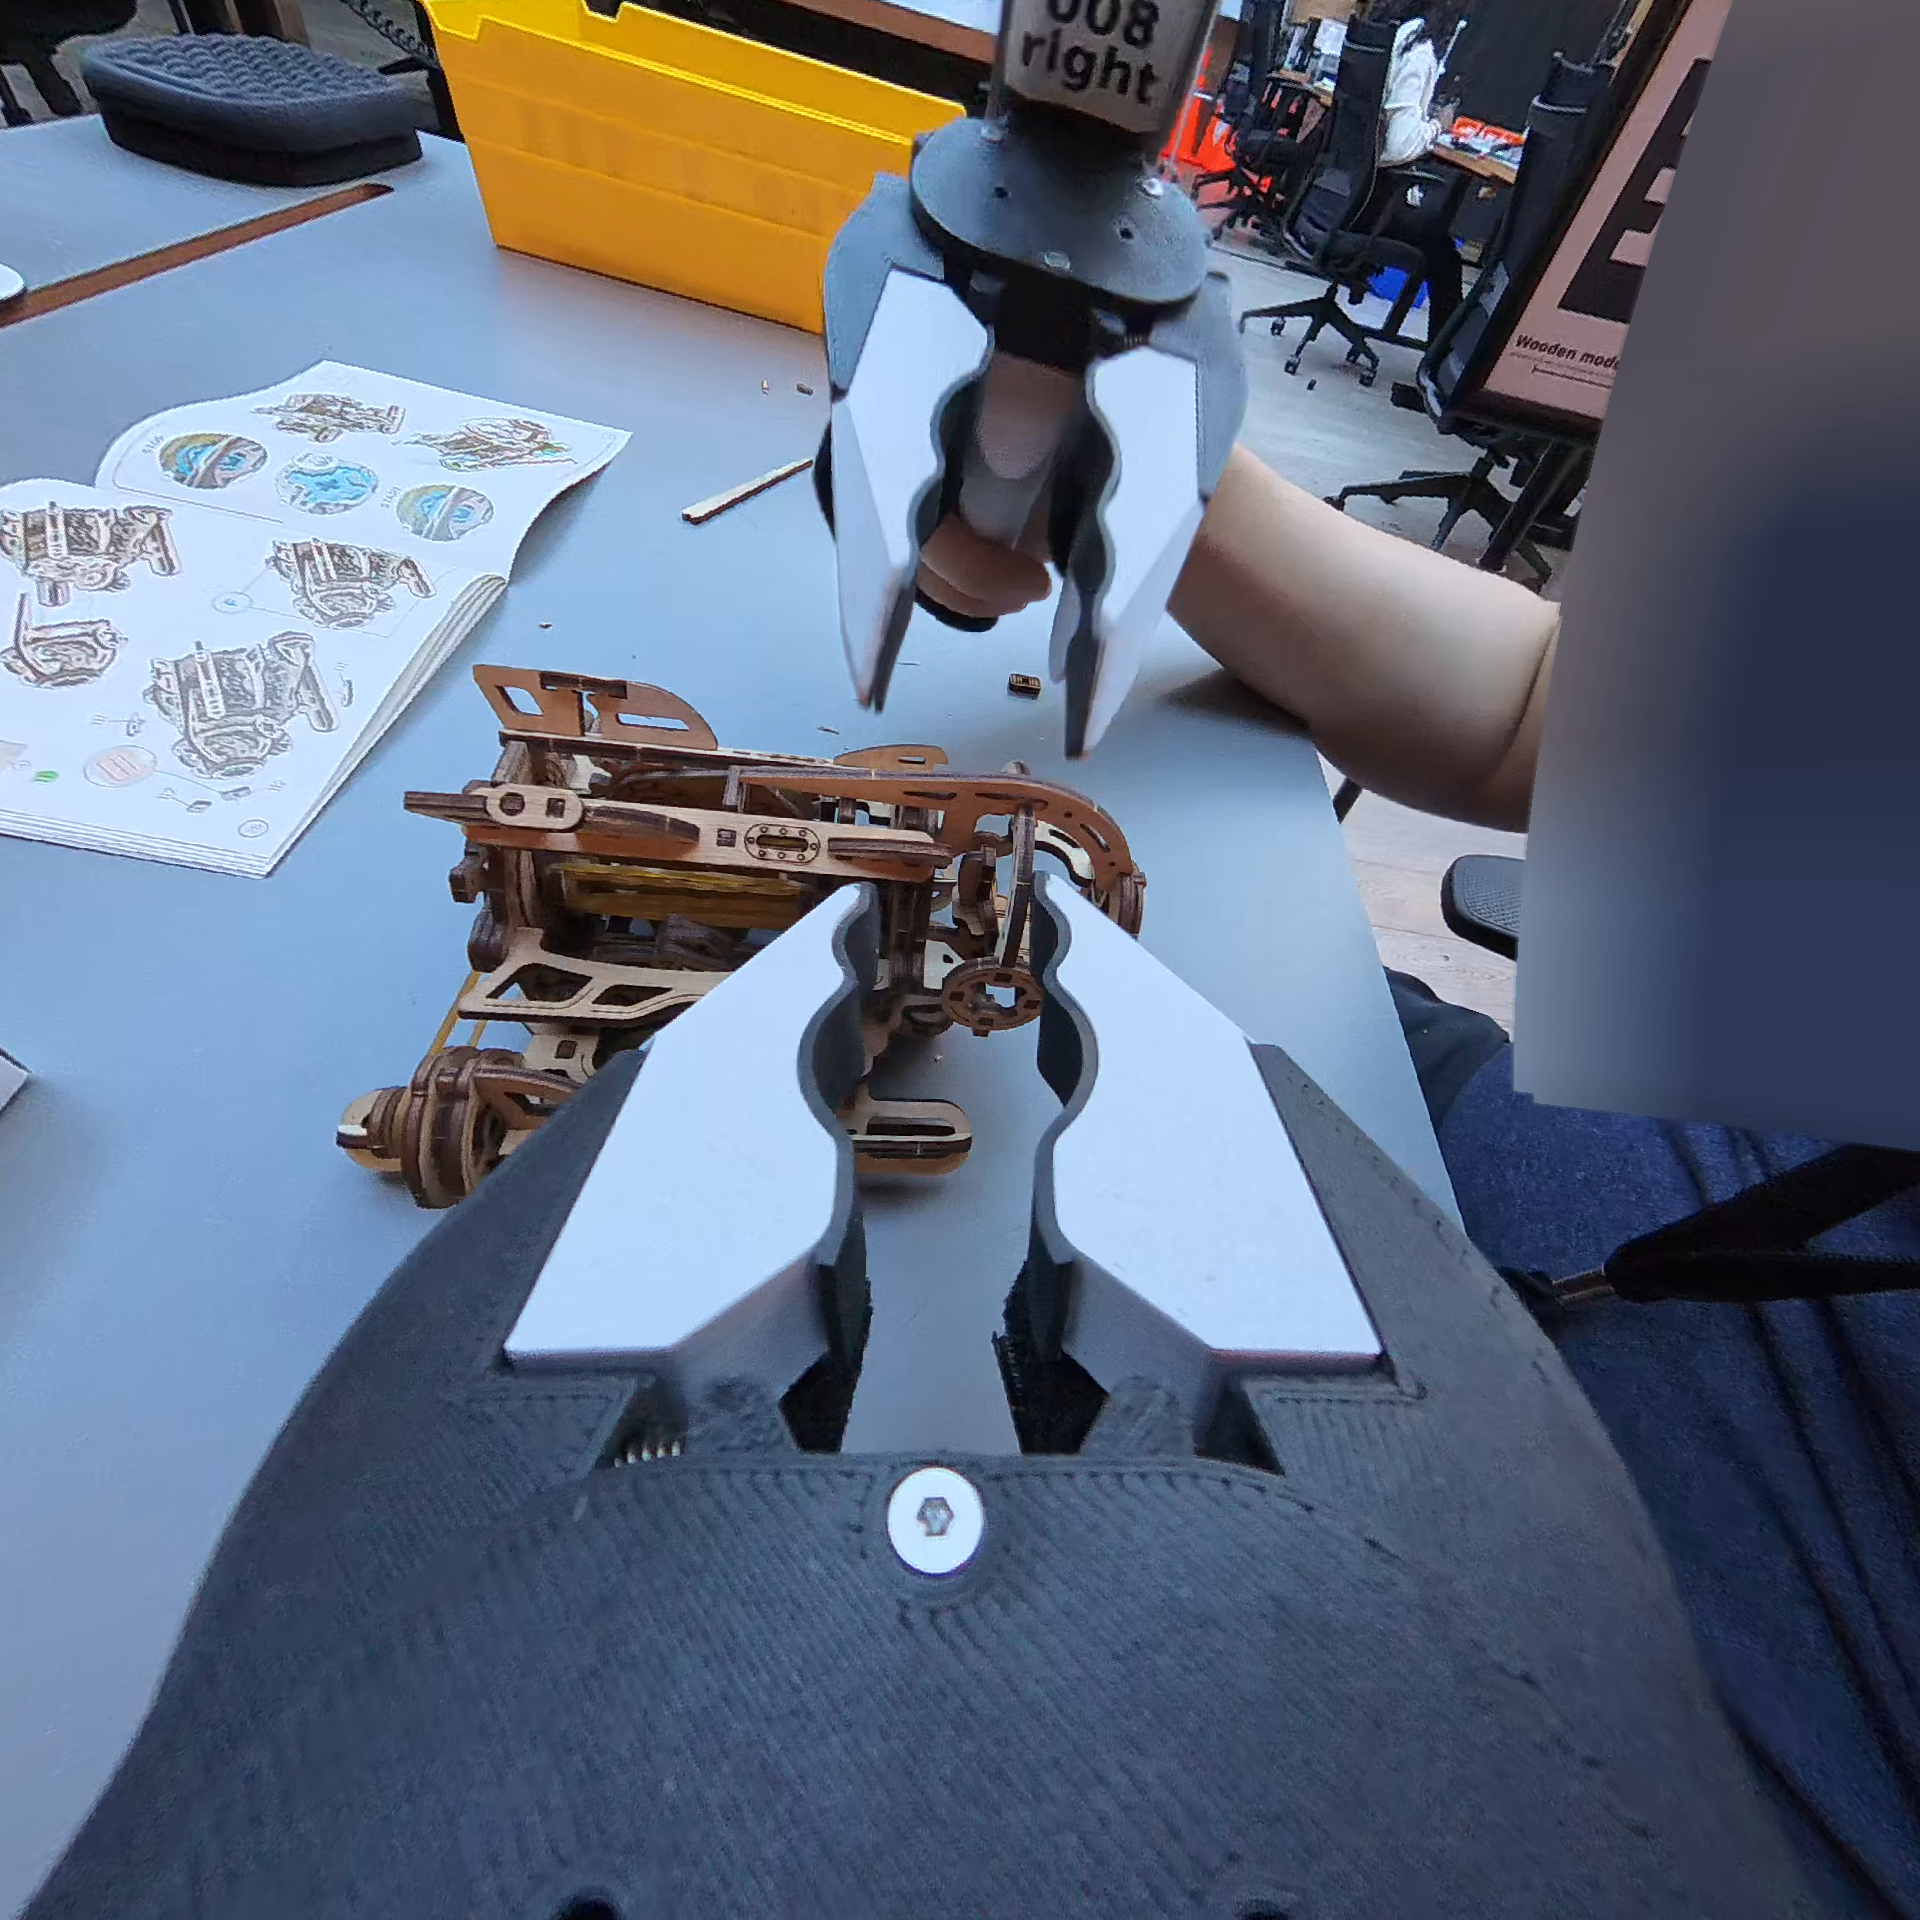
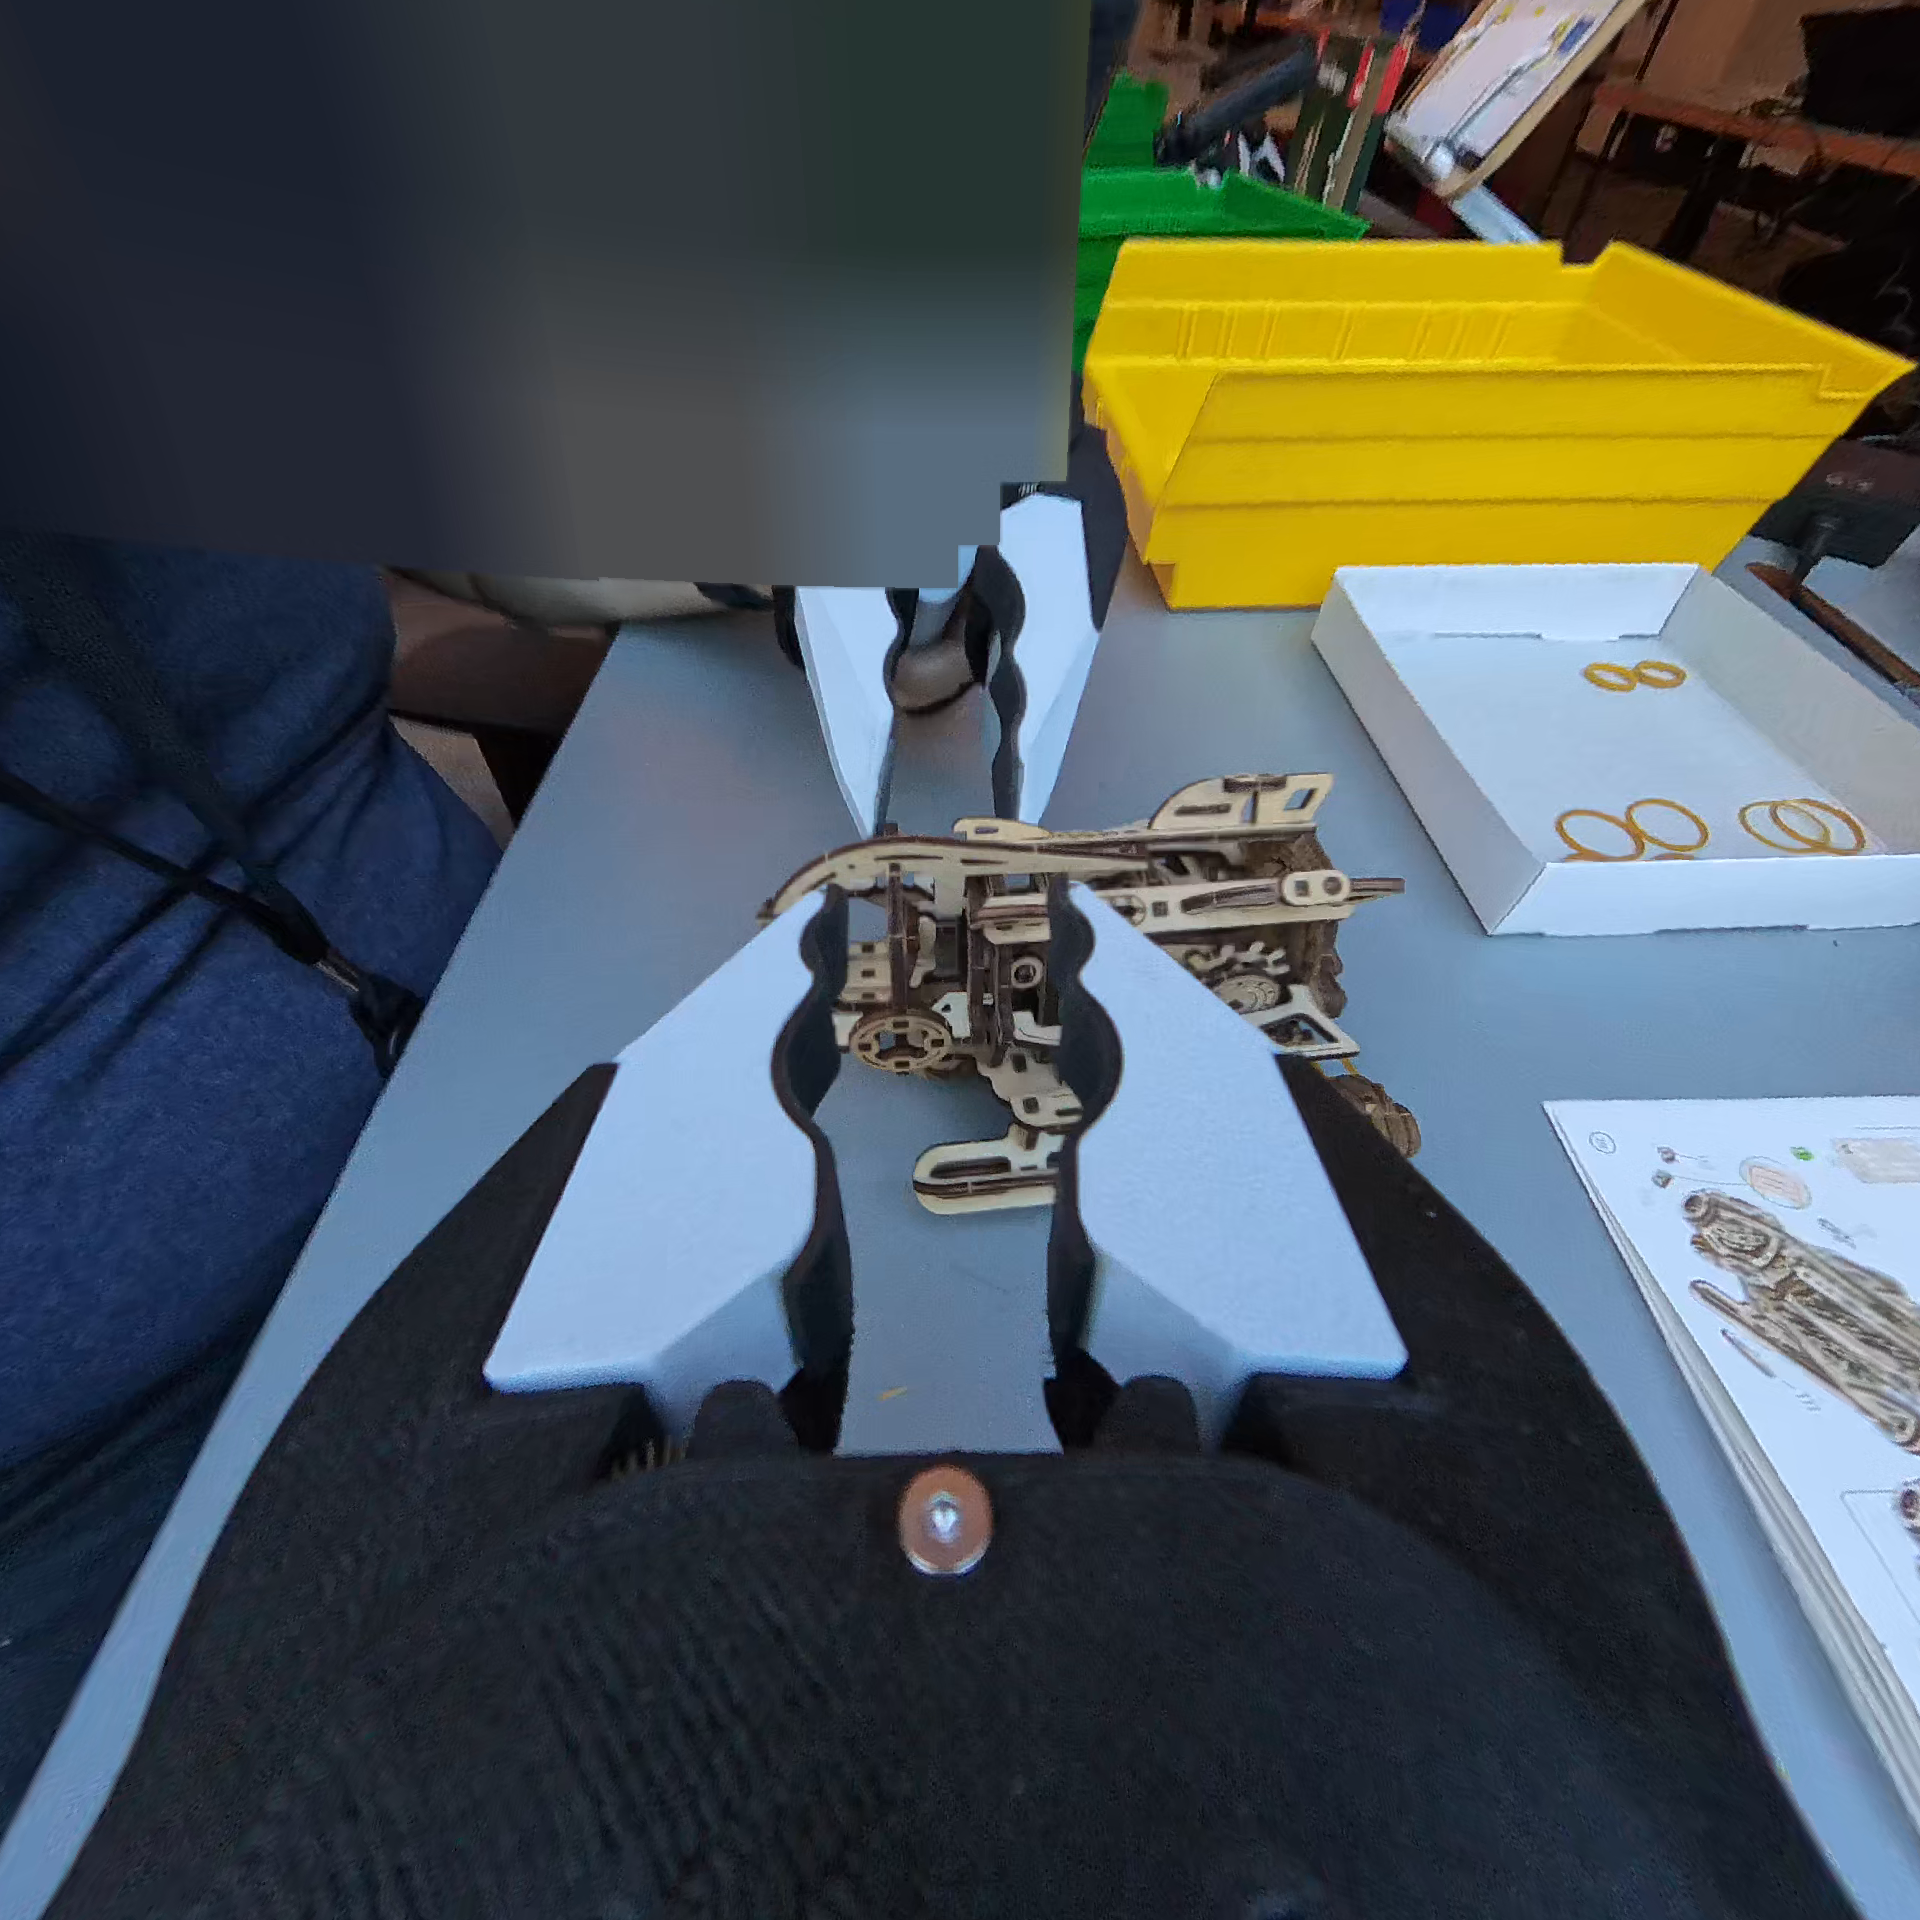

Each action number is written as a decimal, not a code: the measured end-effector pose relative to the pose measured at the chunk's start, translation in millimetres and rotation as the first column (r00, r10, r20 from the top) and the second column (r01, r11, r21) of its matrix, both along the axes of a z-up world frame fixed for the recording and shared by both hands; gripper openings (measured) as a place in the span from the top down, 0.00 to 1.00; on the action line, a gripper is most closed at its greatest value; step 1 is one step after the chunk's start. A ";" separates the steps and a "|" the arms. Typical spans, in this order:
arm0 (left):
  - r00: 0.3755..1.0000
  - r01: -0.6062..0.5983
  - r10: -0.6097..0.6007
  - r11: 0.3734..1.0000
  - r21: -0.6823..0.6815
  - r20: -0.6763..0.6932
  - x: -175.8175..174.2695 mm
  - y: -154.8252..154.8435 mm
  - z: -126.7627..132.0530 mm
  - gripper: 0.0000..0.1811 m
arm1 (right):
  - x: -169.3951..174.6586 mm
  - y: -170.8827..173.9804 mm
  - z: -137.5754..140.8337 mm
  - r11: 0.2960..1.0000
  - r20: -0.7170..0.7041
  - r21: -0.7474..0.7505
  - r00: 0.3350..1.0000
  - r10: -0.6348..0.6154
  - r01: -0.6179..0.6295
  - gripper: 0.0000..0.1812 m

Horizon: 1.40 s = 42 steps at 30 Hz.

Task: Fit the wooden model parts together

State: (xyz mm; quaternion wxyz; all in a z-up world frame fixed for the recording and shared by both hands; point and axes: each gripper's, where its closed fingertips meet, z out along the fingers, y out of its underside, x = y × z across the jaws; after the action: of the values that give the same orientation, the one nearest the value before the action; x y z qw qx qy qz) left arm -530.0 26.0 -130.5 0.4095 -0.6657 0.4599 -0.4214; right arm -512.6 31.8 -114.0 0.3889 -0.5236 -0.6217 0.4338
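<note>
Through my left wrist camera, the wooden model [image 1: 727, 894] lies on the grey table [image 1: 208, 1039], just past my fingertips. Its long axis runs across the picture: the curved arm end points right, toward the table's near edge, and the wheeled end sits low at the left. My left gripper [image 1: 951, 904] stands open and empty, its tips framing the model's right end, where a small gear sits between them; I cannot tell whether they touch it. My right gripper [image 1: 971, 717] hangs tips-down over the model's far side, tilted toward me, its fingers spread with nothing in them. My hand [image 1: 977, 582] grips its handle, and the bare forearm crosses the table's edge. An open instruction booklet [image 1: 249, 623] lies to the left, a yellow bin [image 1: 665, 197] stands behind, and a thin wooden strip [image 1: 743, 491] rests between them. Office chairs and desks fill the room beyond.

Through my right wrist camera, the model [image 2: 1091, 966] runs the other way: the curved arm points left, the tail fin right. My right gripper [image 2: 945, 904] is open and empty, with the model's left end between its tips. The left gripper [image 2: 940, 821] faces me from behind the model, also open. To the right sit a white tray [image 2: 1455, 852] holding yellow rubber bands [image 2: 1631, 831], the yellow bin [image 2: 1455, 457] and the booklet [image 2: 1766, 1351].
</note>
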 end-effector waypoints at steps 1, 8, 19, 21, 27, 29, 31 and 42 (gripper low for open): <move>1.000 0.001 -0.001 1.000 -0.005 0.000 0.3 -0.3 -0.4 0.85 | -2.9 0.0 -4.6 0.999 0.029 0.040 1.000 -0.003 0.002 0.79; 1.000 0.007 -0.007 1.000 -0.003 -0.012 2.9 -1.2 -4.7 0.86 | -9.4 -1.9 -9.3 0.986 0.148 0.163 0.989 0.021 -0.045 0.85; 1.000 0.010 -0.010 1.000 0.021 -0.008 2.7 -0.7 -5.1 0.87 | -11.0 -1.0 -16.1 0.957 0.486 0.262 0.874 -0.017 -0.127 0.87; 1.000 0.007 -0.007 1.000 0.024 -0.010 2.7 -0.4 -5.2 0.87 | -10.7 -0.5 -16.4 0.953 0.524 0.272 0.851 -0.028 -0.136 0.87; 1.000 0.001 0.000 0.999 0.034 -0.012 3.2 0.1 -5.2 0.87 | -10.2 0.2 -16.4 0.960 0.545 0.253 0.838 -0.041 -0.117 0.87; 1.000 0.001 -0.001 0.999 0.035 -0.012 3.3 0.1 -5.3 0.87 | -10.2 0.2 -16.5 0.962 0.539 0.252 0.841 -0.047 -0.108 0.87; 1.000 0.002 -0.001 1.000 0.031 -0.010 3.4 0.1 -5.3 0.87 | -10.2 0.3 -16.4 0.964 0.533 0.248 0.845 -0.049 -0.101 0.87; 1.000 0.002 -0.002 1.000 0.009 0.003 2.6 0.8 -4.5 0.87 | -11.1 1.1 -15.0 0.966 0.490 0.244 0.870 -0.053 -0.079 0.87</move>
State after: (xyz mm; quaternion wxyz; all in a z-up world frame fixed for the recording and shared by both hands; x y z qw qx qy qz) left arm -527.4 26.8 -135.1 0.4126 -0.6628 0.4618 -0.4208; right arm -523.7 32.9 -129.0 0.2790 -0.5577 -0.7545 0.2045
